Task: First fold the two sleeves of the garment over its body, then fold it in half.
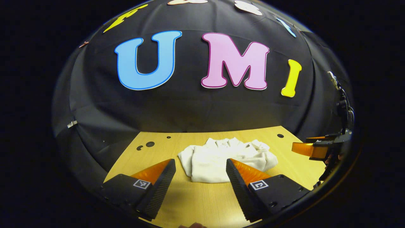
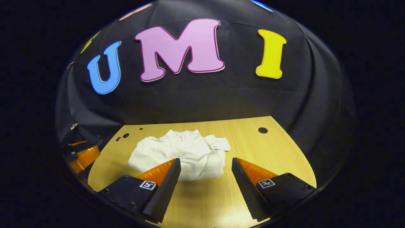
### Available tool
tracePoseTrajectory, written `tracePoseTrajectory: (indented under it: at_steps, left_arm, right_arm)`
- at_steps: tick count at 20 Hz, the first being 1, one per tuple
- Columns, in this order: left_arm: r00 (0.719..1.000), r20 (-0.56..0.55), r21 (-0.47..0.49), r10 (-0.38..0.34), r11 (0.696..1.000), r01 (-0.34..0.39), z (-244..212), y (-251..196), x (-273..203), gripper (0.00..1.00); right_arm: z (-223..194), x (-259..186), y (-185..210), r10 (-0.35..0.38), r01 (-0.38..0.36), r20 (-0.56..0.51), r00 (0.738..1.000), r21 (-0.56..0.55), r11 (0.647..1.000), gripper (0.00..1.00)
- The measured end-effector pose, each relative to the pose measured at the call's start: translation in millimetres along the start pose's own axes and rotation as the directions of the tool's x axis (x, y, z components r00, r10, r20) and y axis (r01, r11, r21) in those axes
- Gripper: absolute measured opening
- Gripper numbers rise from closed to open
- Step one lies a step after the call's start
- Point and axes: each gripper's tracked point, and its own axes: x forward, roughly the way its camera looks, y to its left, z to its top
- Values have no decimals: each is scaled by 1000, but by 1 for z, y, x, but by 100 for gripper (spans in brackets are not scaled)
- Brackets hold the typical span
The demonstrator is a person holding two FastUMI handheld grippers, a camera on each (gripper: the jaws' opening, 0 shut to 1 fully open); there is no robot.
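Left gripper view: left gripper (image 1: 200, 177) fingers spread wide, empty, hovering short of white garment (image 1: 226, 160) bunched mid-table (image 1: 196, 202). Right gripper (image 2: 205, 177) likewise agape, empty; both seemingly poised near hem, ready for fold.

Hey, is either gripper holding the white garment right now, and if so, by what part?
Neither. The left gripper and right gripper are both open, short of the garment, which lies bunched on the table.
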Motion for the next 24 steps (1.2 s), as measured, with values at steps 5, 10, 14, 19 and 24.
tracePoseTrajectory:
  at_steps: [5, 10, 14, 19, 24]
  left_arm:
    - [999, 51, -27, 15, 1000, -14, -5, -2, -59, 98]
    - [984, 167, 7, 70, 997, -72, 3, 3, -112, 98]
    - [976, 178, -66, 127, 991, -117, -4, -2, -140, 98]
    - [985, 132, -118, 115, 988, -99, -25, -23, -146, 98]
    - [990, 78, -127, 115, 986, -105, -38, -29, -133, 98]
  right_arm:
    - [-10, -51, 28, 61, -60, 32, 998, -44, 997, 99]
    - [-39, -100, 50, 108, -107, 21, 994, -28, 994, 99]
    - [-57, -113, 57, 136, -136, -25, 990, -4, 991, 99]
    - [-59, -115, 51, 136, -134, -27, 990, 40, 990, 99]
    - [-64, -108, 39, 140, -137, -43, 989, 56, 989, 99]
